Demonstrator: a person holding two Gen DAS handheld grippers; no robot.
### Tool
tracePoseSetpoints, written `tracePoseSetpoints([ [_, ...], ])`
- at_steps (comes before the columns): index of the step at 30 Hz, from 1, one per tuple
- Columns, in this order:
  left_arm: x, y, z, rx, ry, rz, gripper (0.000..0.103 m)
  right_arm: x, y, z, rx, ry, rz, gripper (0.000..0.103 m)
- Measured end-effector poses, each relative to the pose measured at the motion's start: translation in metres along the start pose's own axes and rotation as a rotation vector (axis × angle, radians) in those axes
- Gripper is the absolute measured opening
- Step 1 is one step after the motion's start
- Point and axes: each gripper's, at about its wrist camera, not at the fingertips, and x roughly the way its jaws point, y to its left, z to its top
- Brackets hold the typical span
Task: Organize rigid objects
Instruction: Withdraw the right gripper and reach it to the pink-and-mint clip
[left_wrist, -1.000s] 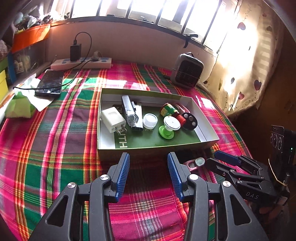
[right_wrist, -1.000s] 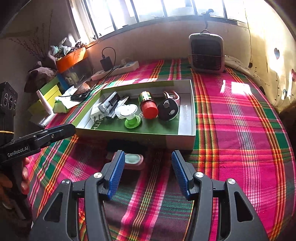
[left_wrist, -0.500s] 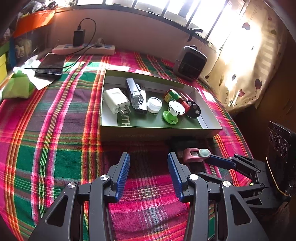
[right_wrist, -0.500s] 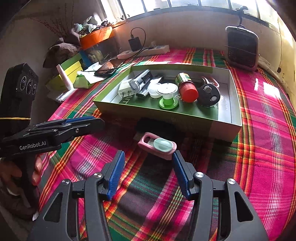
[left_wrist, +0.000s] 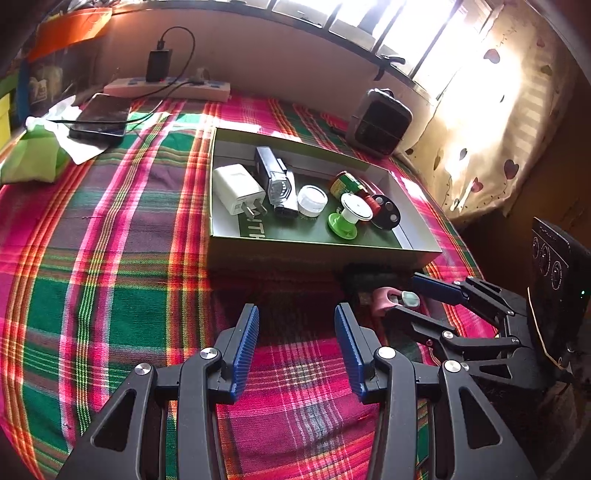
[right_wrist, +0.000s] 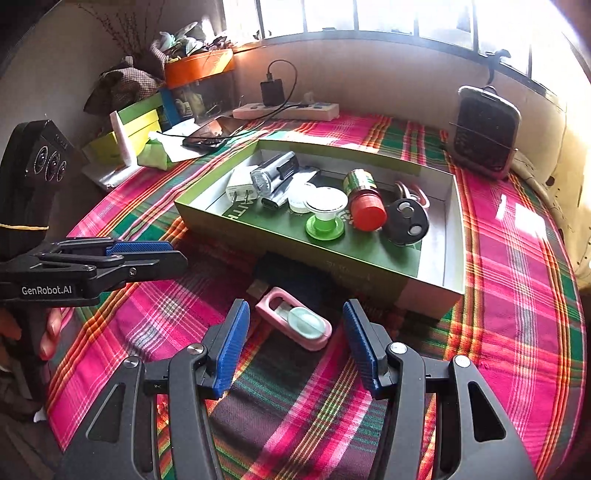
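Observation:
A small pink holder with a pale green oval (right_wrist: 295, 323) lies on the plaid cloth, just in front of the green box (right_wrist: 454, 229). A black object (right_wrist: 291, 273) lies right behind it, against the box wall. My right gripper (right_wrist: 295, 305) is open, its blue pads to either side of the pink holder without touching it. In the left wrist view the holder (left_wrist: 391, 297) shows at the tips of the right gripper (left_wrist: 413, 301). My left gripper (left_wrist: 296, 308) is open and holds nothing over bare cloth, left of the holder. The box (left_wrist: 321, 245) holds a white plug, a silver torch, a white cap, a green spool, a red-capped jar and a black disc.
A small heater (right_wrist: 484, 129) stands at the back right. A power strip (left_wrist: 166, 86) and a phone (left_wrist: 99, 120) lie at the back left, near a green tissue pack (left_wrist: 33, 158). A hand (right_wrist: 48, 332) holds the left gripper (right_wrist: 162, 254).
My right gripper has rolled and moved in on the pink holder, which now lies between its fingertips. The left gripper has hardly moved.

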Motion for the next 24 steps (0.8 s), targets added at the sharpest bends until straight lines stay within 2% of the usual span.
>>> tracePoseSetpoints([
  [9, 0.002, 0.007, -0.001, -0.005, 0.018, -0.012, 0.042, 0.010, 0.013, -0.004, -0.052, 0.049, 0.098, 0.054],
  [15, 0.005, 0.007, -0.002, 0.007, 0.040, -0.013, 0.042, 0.014, 0.016, -0.005, -0.040, 0.049, 0.093, 0.053],
  [17, 0.006, 0.008, -0.002, 0.008, 0.044, -0.008, 0.042, 0.014, 0.018, -0.005, -0.040, 0.047, 0.089, 0.042],
  [24, 0.006, 0.007, -0.002, 0.019, 0.056, 0.003, 0.042, 0.012, 0.022, -0.009, -0.045, 0.048, 0.095, 0.022],
])
